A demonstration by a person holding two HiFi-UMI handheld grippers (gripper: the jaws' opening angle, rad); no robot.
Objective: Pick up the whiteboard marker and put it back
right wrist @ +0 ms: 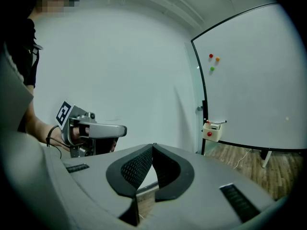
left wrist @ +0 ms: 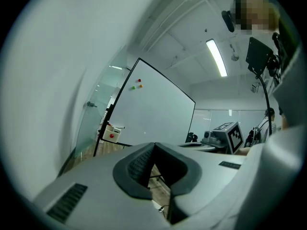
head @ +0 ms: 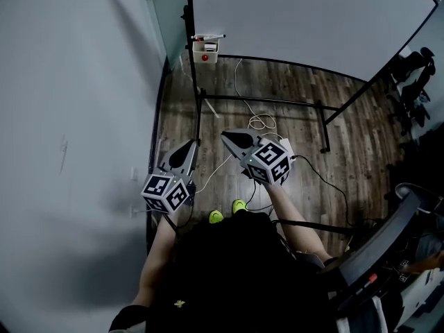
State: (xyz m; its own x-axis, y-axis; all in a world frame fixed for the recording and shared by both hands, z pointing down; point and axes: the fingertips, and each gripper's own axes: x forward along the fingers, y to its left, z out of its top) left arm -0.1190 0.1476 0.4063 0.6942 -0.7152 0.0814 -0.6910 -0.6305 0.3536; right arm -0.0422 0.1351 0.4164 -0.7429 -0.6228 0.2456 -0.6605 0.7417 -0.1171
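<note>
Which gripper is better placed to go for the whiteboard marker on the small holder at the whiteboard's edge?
Right, narrowly. In the head view the right gripper reaches slightly nearer the whiteboard marker than the left gripper. Both are shut, empty and far from it.

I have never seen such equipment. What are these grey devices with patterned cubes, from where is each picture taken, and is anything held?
There is no robot: a person holds a two-jaw gripper in each hand, and the cubes are parts of them. The head view looks down from the person's head at the left gripper, the right gripper and the wooden floor. Loose cables lie on it. The other two views come from cameras riding on each gripper, looking along its jaws. Both pairs of jaws are closed and hold nothing. Ahead stands a whiteboard. A small box sits at its lower corner, and the marker seems to lie across the top of it.
</note>
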